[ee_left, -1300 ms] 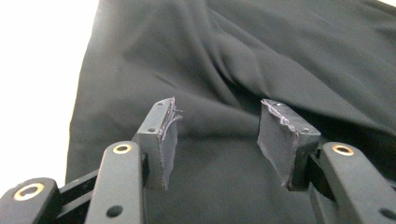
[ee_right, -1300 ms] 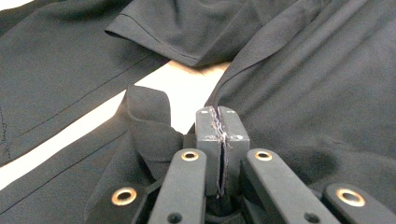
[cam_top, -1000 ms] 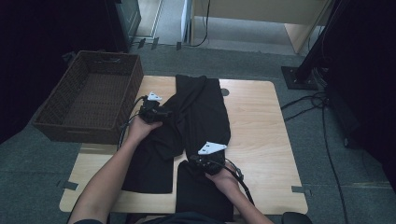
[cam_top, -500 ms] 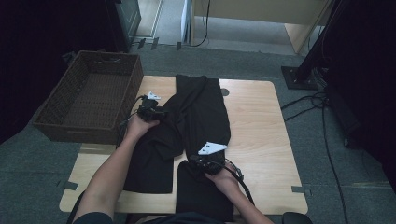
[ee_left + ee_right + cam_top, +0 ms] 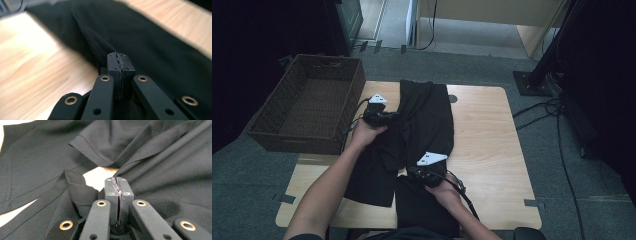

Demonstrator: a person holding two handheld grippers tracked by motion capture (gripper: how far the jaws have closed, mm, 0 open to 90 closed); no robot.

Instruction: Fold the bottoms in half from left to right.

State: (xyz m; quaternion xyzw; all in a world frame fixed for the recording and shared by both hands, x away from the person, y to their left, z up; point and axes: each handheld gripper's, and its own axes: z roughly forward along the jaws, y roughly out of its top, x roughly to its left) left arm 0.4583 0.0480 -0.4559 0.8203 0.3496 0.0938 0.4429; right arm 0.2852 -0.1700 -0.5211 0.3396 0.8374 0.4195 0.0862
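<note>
One wicker basket (image 5: 307, 107) sits with nothing in it, off the desk's (image 5: 484, 135) left edge. Spread down the desk's middle lies a black garment (image 5: 424, 117), rumpled. Its left edge is pinched in the left tool (image 5: 384, 117), whose jaws have just been closing on the cloth. Nearer the person, the right tool (image 5: 428, 175) is clamped on another fold. Cables (image 5: 542, 107) trail over the floor at right.

Wooden table (image 5: 484, 135) on grey carpet (image 5: 562, 165)
</note>
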